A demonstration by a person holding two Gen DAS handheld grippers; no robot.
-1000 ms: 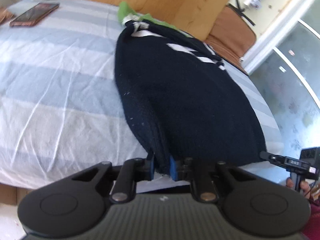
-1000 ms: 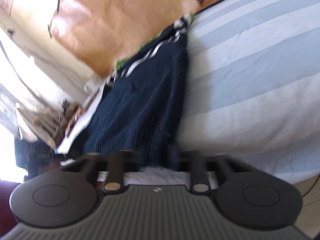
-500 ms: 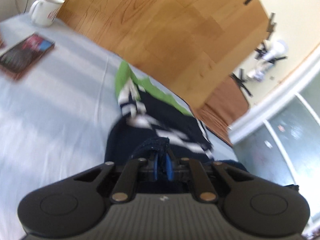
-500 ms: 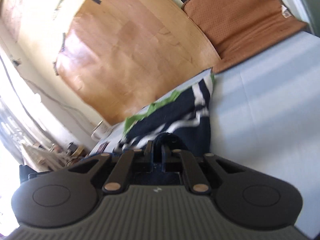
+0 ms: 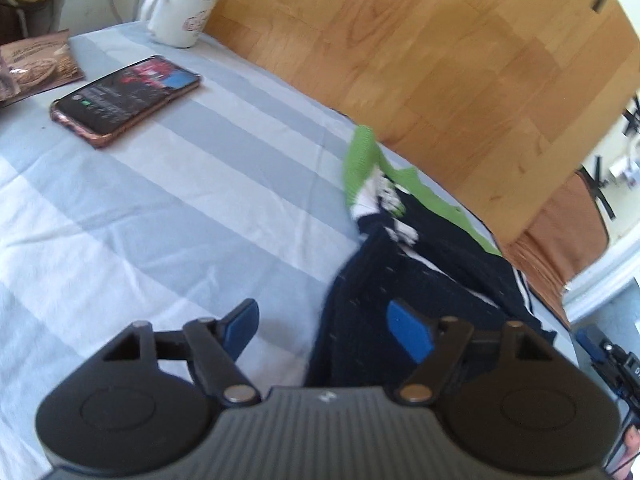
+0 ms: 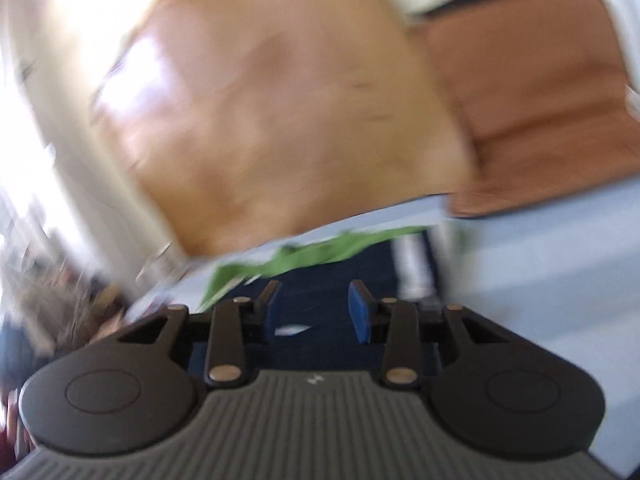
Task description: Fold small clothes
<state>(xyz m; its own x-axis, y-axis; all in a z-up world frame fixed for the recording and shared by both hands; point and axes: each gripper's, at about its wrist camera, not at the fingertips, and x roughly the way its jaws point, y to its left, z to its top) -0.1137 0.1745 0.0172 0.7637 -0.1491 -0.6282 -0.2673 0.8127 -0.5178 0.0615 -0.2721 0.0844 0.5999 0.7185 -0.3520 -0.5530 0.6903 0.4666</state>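
Left gripper [image 5: 324, 326] has its jaws spread wide with nothing between the blue pads [image 5: 410, 336] but air and cloth underneath; the right-hand pad hangs over the dark sweater [image 5: 404, 280] and the left-hand pad over bare striped sheet. The sweater is navy knit with white stripes and a bright green trim [image 5: 360, 160], bunched into a folded heap on the bed [image 5: 160, 208], lying along the far edge right up near the wooden headboard [image 5: 420, 60]. It looks doubled over on itself, with the green bit poking out at the far end. Over toward the far left corner of the bed there's a phone [image 5: 126, 98] in a pinkish case lying flat, screen lit, a white enamel mug [image 5: 182, 14] behind it by the headboard, and a brown snack packet [image 5: 36, 62] at the left edge, all well apart from the sweater. Right wrist view is badly smeared, but I can make out the right gripper [image 6: 314, 308] with its jaws apart too, moderately wide and empty, hanging just over the navy cloth [image 6: 320, 276] with the green trim [image 6: 320, 252] right ahead of the pads. Behind that there's the headboard [image 6: 280, 120] again and a brown cushion [image 6: 540, 100] off to the right. I can also see the tip of the right gripper [image 5: 612, 364] at the edge of the left view.
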